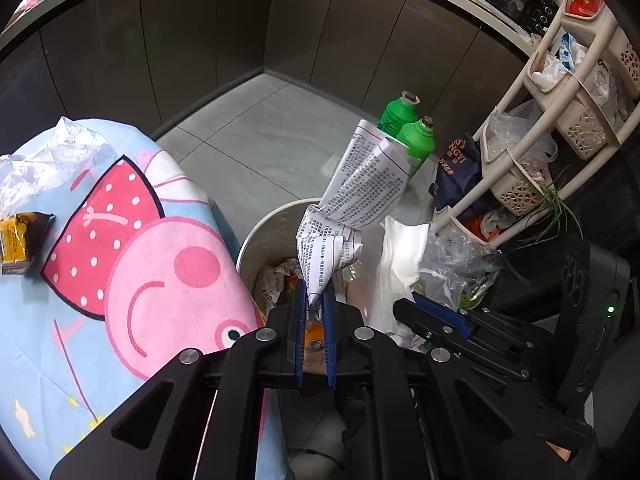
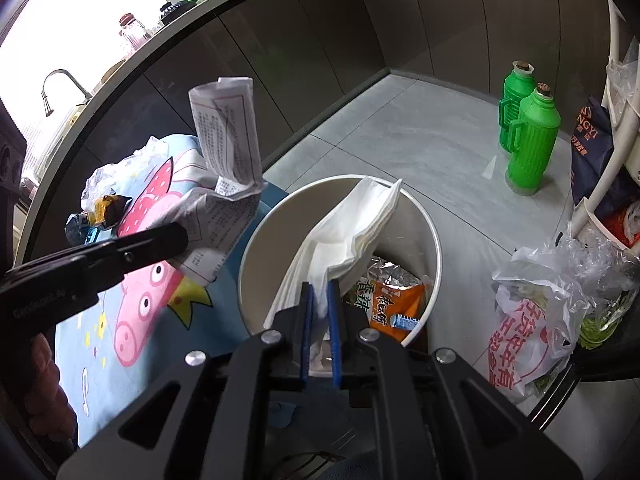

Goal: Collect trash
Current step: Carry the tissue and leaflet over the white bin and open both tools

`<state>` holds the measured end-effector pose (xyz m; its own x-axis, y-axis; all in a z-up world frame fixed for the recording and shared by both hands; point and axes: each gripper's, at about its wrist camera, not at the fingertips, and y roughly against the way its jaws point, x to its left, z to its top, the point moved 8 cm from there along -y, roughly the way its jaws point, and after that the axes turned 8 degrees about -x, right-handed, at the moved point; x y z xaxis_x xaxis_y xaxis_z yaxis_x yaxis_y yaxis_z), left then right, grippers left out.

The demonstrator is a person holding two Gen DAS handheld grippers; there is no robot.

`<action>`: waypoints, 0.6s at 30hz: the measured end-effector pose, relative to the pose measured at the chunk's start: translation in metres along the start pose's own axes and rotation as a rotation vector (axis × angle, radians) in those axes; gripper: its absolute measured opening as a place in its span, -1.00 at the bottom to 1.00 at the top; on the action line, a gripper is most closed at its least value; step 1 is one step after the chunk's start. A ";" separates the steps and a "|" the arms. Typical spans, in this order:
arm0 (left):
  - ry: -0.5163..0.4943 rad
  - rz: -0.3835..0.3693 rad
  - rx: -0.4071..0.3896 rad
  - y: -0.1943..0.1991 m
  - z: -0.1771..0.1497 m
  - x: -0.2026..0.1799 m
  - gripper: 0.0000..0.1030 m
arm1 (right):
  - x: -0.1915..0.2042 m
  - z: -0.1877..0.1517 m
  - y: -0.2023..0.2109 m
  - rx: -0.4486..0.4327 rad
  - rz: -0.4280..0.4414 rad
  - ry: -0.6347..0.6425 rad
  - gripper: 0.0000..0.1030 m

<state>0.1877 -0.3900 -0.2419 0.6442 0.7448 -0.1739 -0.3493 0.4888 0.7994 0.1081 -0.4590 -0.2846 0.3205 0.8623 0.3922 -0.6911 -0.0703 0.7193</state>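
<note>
Holding a printed leaflet (image 1: 360, 184) and a white tissue (image 2: 352, 224), each pinched over the bin (image 2: 256, 240) (wrappers already inside); a yellow wrapper (image 1: 20, 242) waits on the left surface (image 1: 120, 360).

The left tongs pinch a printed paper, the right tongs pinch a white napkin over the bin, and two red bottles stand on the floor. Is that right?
Almost. The bottles are green, not red; the right wrist view shows both standing on the floor. The rest holds: the left tongs pinch the printed paper, and the right tongs pinch the white napkin over the bin.
</note>
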 end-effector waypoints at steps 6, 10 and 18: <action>0.014 0.049 -0.029 -0.002 0.009 0.007 -0.58 | 0.000 -0.001 -0.009 0.001 -0.003 0.014 -0.38; 0.043 0.068 -0.063 0.005 0.016 0.015 -0.22 | 0.001 0.000 -0.008 -0.024 0.002 0.035 0.04; 0.064 0.149 -0.147 0.027 0.025 0.031 0.49 | 0.005 0.008 0.000 -0.068 0.024 0.055 0.93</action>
<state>0.2150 -0.3655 -0.2114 0.5354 0.8386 -0.1002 -0.5357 0.4290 0.7273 0.1150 -0.4586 -0.2777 0.2684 0.8871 0.3755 -0.7413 -0.0588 0.6686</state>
